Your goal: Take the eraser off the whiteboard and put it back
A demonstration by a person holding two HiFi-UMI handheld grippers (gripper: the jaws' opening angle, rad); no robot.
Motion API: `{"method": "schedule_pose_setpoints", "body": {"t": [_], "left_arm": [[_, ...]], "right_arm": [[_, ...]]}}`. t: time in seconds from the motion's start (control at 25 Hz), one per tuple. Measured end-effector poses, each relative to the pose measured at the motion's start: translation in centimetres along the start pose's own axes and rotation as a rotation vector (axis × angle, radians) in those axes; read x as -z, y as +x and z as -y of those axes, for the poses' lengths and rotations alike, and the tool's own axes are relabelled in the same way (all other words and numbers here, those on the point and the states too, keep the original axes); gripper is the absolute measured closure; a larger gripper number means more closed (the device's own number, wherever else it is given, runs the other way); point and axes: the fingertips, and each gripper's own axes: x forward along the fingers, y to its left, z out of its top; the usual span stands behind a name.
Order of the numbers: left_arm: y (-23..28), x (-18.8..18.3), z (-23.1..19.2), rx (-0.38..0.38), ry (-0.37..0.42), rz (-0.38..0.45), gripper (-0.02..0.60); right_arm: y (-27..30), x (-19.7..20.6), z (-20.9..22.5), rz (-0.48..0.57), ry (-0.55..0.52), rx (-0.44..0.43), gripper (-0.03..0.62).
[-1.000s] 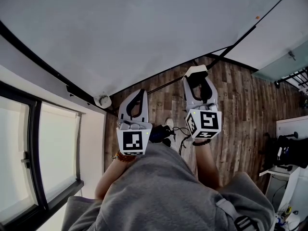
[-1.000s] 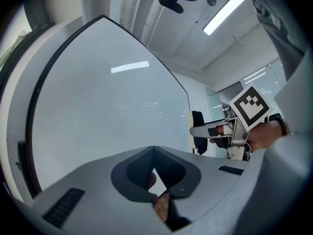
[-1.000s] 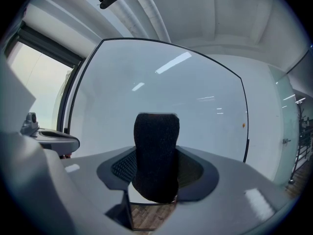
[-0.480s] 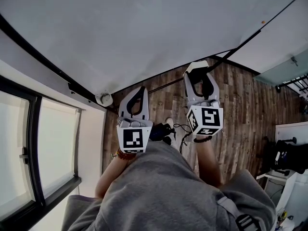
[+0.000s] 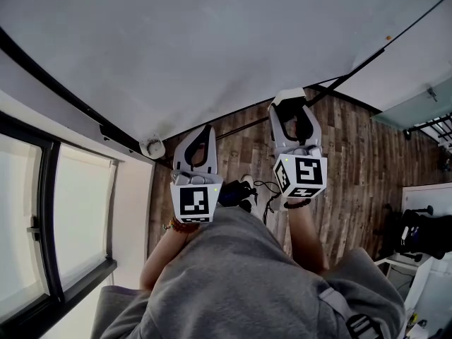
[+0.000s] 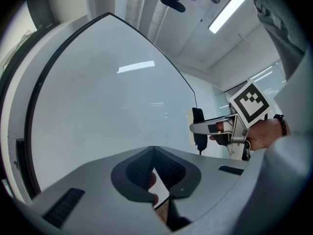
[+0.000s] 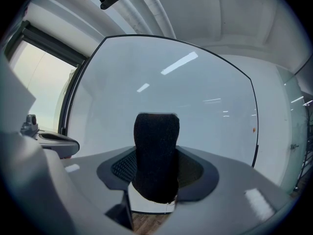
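The eraser (image 7: pixel 156 156) is being clamped in the widely parted jaws of the right gripper (image 5: pixel 289 110). Its black felt is filling the right gripper view, while only its pale top is being caught by the head view. The left gripper (image 6: pixel 153 150) is being held with jaws closed together, nothing in them. In the left gripper view the eraser is being seen side-on, close to the whiteboard (image 5: pixel 212 41); contact cannot be told. A wooden floor (image 5: pixel 353 154) and a window (image 5: pixel 78 210) are being shown by the head view alone.
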Motion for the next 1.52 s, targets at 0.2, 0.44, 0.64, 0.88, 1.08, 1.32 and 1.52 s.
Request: {"method": "schedule_pose_setpoints", "body": {"t": [0.2, 0.44, 0.64, 0.88, 1.08, 1.32, 1.52], "left_arm": [[0.5, 0.1, -0.7, -0.012, -0.003, 0.001, 0.575], [1.1, 0.2, -1.8, -0.033, -0.01, 0.0, 0.575], [1.5, -0.1, -2.5, -0.046, -0.013, 0.001, 0.575], [1.9, 0.0, -4.0, -0.068, -0.02, -0.001, 0.575], [1.7, 0.3, -5.1, -0.09, -0.022, -0.009, 0.575], [1.5, 0.6, -5.9, -0.109, -0.028, -0.013, 0.575], [1.6, 0.6, -6.1, -0.113, -0.03, -0.012, 0.575]], "right_arm": [[0.8, -0.1, -0.1, 0.002, -0.006, -0.01, 0.361], [2.3, -0.4, -0.6, 0.009, -0.01, -0.026, 0.361], [3.3, -0.9, -1.1, 0.014, -0.011, -0.042, 0.361], [4.8, -1.5, -1.8, 0.027, -0.013, -0.059, 0.361], [5.8, -1.7, -2.6, 0.032, -0.01, -0.078, 0.361], [6.8, -1.6, -3.9, 0.03, -0.005, -0.11, 0.361], [7.3, -1.9, -4.4, 0.034, 0.0, -0.13, 0.361]]}}
